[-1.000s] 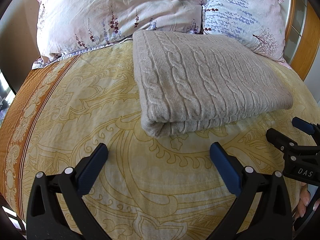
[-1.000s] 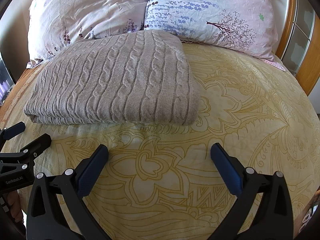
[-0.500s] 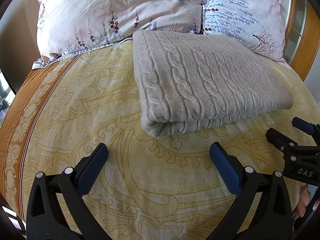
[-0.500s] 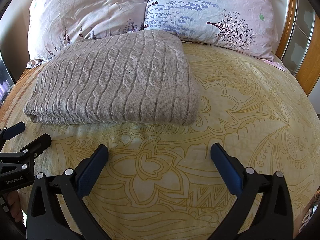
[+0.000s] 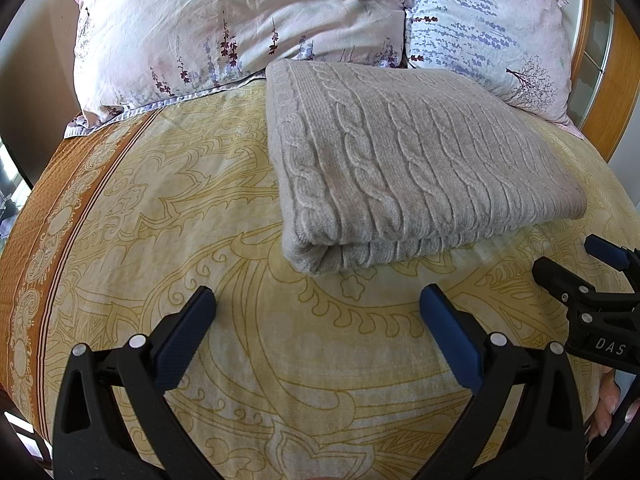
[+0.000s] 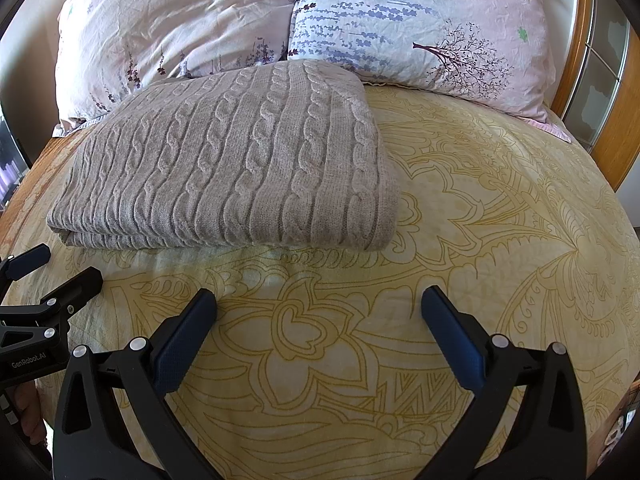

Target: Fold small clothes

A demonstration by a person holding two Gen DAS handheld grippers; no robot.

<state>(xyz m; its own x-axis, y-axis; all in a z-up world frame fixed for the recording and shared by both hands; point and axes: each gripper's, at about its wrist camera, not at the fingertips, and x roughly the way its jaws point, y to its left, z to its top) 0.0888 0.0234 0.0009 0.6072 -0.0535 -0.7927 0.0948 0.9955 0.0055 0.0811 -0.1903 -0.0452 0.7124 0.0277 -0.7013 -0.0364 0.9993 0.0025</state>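
Note:
A grey cable-knit sweater point(image 5: 408, 160) point(image 6: 240, 160) lies folded into a thick rectangle on the yellow patterned bedspread point(image 5: 168, 208) point(image 6: 500, 220), its far edge against the pillows. My left gripper point(image 5: 316, 304) hovers open over bare bedspread just in front of the sweater's near left corner, holding nothing. My right gripper point(image 6: 318, 304) is open too, in front of the sweater's near right corner, with nothing between its fingers. Each gripper shows at the edge of the other's view: the right gripper point(image 5: 596, 280) and the left gripper point(image 6: 44, 276).
Two floral pillows point(image 5: 240, 28) point(image 6: 420, 20) lean at the head of the bed. A wooden headboard point(image 6: 616, 112) with glass panels stands at the right. An orange border band point(image 5: 52, 208) marks the bed's left edge. A hand point(image 5: 608, 404) grips the right tool.

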